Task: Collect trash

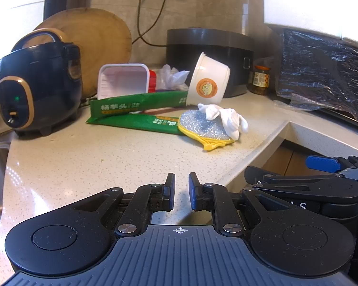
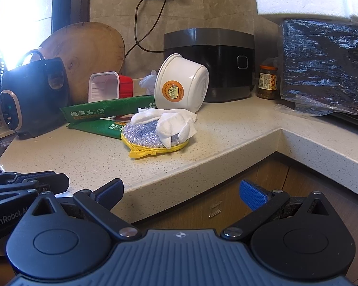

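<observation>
Neither gripper holds anything: the left gripper (image 1: 181, 190) has its fingers nearly together with a narrow gap, the right gripper (image 2: 181, 194) has its fingers spread wide off the worktop (image 1: 83, 157) front edge. The trash lies toward the back wall: a tipped white cup (image 2: 181, 84) with an orange sticker, two green wrappers (image 2: 95, 113) printed in Chinese, a white tray (image 2: 103, 87). Likely risk: grabbing the glove (image 2: 176, 125) or scrubber (image 2: 148, 139) instead, or rolling the cup. "GenRobot.AI" shows on the left gripper's body.

Speckled stone-look countertop (image 1: 83, 157), glossy plastic tub (image 1: 208, 81), glittery scouring pad (image 1: 202, 125), white cloth glove (image 2: 174, 124).
</observation>
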`<state>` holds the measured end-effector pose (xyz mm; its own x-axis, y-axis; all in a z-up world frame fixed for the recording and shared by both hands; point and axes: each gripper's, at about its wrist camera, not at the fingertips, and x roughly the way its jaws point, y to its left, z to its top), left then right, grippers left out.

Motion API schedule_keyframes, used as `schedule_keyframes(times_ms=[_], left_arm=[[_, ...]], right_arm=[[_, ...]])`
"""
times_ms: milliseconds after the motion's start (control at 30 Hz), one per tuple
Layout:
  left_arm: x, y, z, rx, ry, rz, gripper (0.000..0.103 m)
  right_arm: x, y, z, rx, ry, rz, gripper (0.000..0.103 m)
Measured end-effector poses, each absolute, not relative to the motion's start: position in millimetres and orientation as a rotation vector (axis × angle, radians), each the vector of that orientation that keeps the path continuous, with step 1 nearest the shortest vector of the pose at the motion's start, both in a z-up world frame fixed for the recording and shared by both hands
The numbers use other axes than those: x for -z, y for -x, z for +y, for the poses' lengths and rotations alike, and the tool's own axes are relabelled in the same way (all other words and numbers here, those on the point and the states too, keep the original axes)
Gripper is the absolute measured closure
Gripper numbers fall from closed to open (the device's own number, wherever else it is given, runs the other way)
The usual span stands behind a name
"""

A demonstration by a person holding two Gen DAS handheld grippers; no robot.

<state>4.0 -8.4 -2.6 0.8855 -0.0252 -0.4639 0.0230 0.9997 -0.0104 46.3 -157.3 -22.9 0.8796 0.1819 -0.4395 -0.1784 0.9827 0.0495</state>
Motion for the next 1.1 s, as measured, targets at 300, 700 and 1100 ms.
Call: schedule_keyframes(times_ms=[300,700,1100], left_arm=[[5,-9,-9,0.021,0.002,0.491,0.087],[-38,-66,37,0.119,0.076,0.468,0.086],[-28,-99,61,0.146,0.196,0.581,0.086]], right_arm=[[22,-47,-155,-0.197,0.01,0.433,0.0],[-9,-112,-154,-0.153,0.225,0.281,0.0],[6,-196,-132,-0.385,0.08,0.49,0.0]])
